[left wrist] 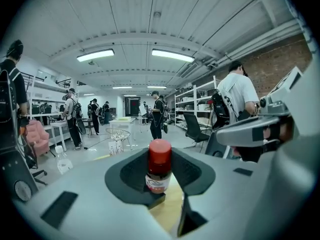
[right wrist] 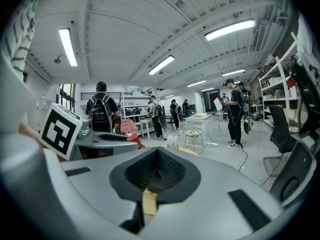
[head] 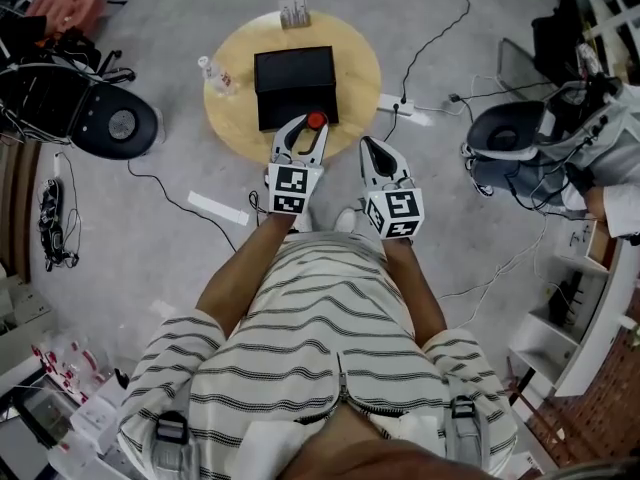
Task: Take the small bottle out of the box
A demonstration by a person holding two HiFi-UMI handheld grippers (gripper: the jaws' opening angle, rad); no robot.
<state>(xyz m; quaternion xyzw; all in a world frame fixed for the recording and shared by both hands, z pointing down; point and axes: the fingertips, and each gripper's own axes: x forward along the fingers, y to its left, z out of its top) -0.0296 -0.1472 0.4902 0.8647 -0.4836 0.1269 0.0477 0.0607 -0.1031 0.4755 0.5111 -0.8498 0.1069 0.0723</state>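
Observation:
The small bottle point(head: 316, 120) has a red cap and a pale label. My left gripper point(head: 305, 130) is shut on it, just in front of the black box's point(head: 295, 86) near edge, over the round wooden table point(head: 360, 68). In the left gripper view the bottle point(left wrist: 159, 166) stands upright between the dark pads, held by its body, with my left gripper point(left wrist: 159, 181) shut round it. My right gripper point(head: 367, 145) hangs to the right of the left one, off the table's near edge. Its jaws are shut with nothing between them, as the right gripper view shows point(right wrist: 156, 170).
A clear water bottle point(head: 218, 76) stands on the table's left side and a small white stand point(head: 294, 12) at its far edge. A power strip point(head: 400, 105) and cables lie on the floor. Office chairs stand left point(head: 110, 118) and right point(head: 515, 133). People stand further off.

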